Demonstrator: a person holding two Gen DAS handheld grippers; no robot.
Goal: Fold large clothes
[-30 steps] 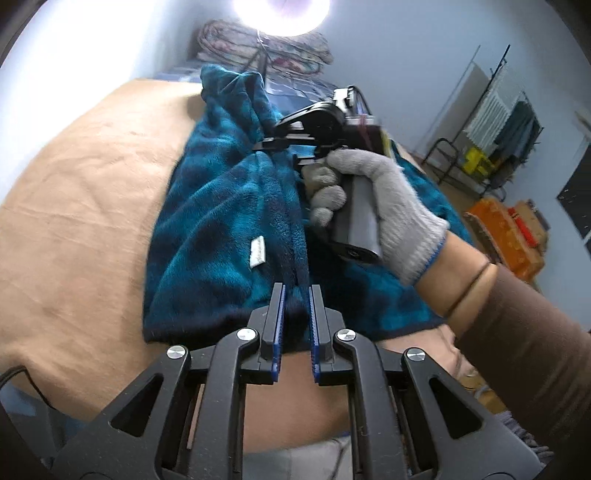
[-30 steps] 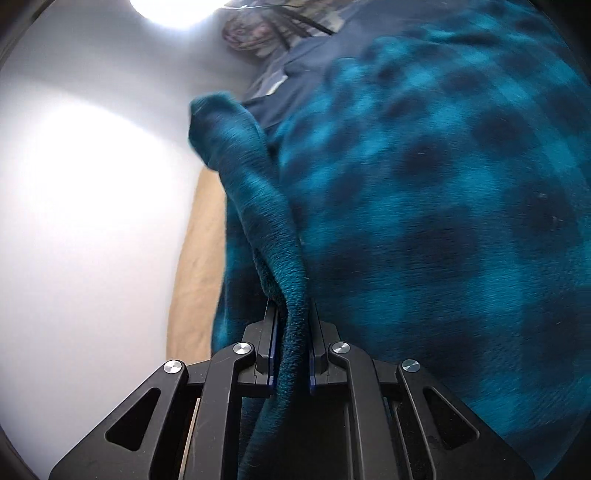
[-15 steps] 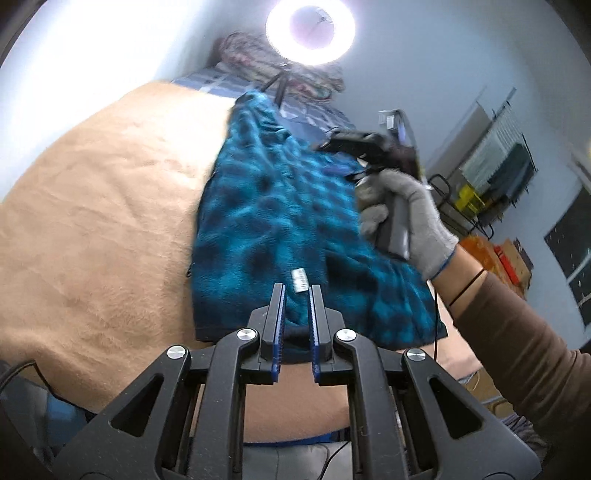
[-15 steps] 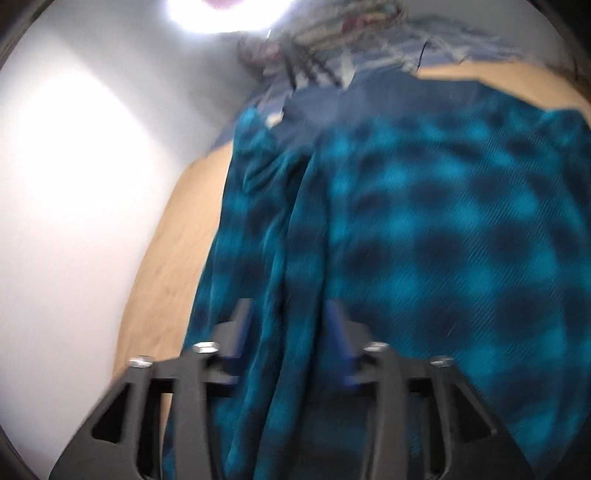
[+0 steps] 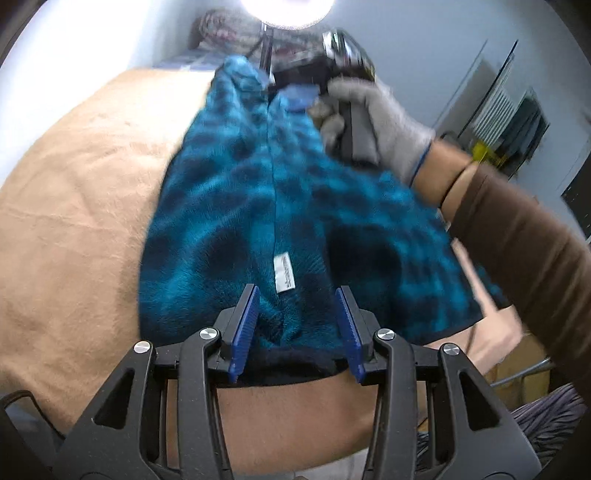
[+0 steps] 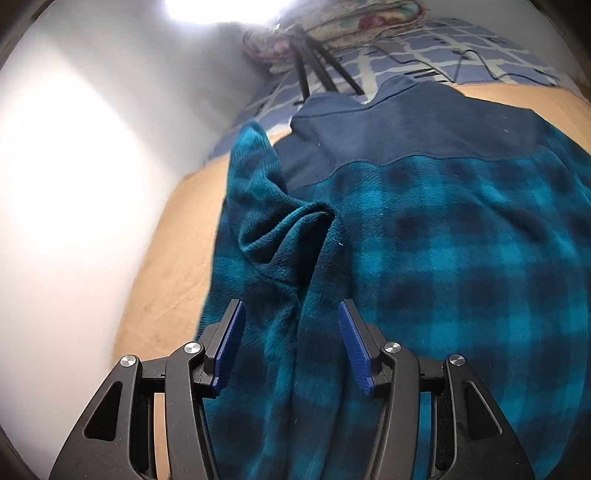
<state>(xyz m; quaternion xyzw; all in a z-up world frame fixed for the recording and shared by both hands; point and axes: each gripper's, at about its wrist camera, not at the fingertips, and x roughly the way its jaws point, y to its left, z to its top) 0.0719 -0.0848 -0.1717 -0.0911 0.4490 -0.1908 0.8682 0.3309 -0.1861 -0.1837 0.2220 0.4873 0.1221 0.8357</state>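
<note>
Left gripper (image 5: 297,325) hangs over the near hem of the teal plaid fleece garment (image 5: 258,206), its blue-padded jaws opening; a bunch of the dark hem sits between the pads, but they stand apart from it and press on nothing. Just beyond the fingertips a small white label (image 5: 283,272) lies on a seam that runs up the middle of the fabric. The garment is spread on a tan blanket (image 5: 74,206), which shows to the left and below the hem.

Right gripper (image 6: 291,341), seen in its own camera, has its jaws parted about halfway and steady, with a loose ridge of the fleece lying between the pads, untouched by either. Ahead of it a crumpled fold (image 6: 280,236) stands up from the cloth, and farther on the plaid gives way to a plain navy panel (image 6: 399,129).

In the left view, a gloved right hand (image 5: 373,118) holds the handle of that gripper above the far end of the garment, blurred, with a brown sleeve (image 5: 517,251) trailing back to the right. Beyond lie a blue patterned sheet (image 6: 424,55), a tripod's black legs (image 6: 314,70), rolled bedding (image 6: 351,22) and a bright lamp (image 5: 284,11) against the wall.
</note>
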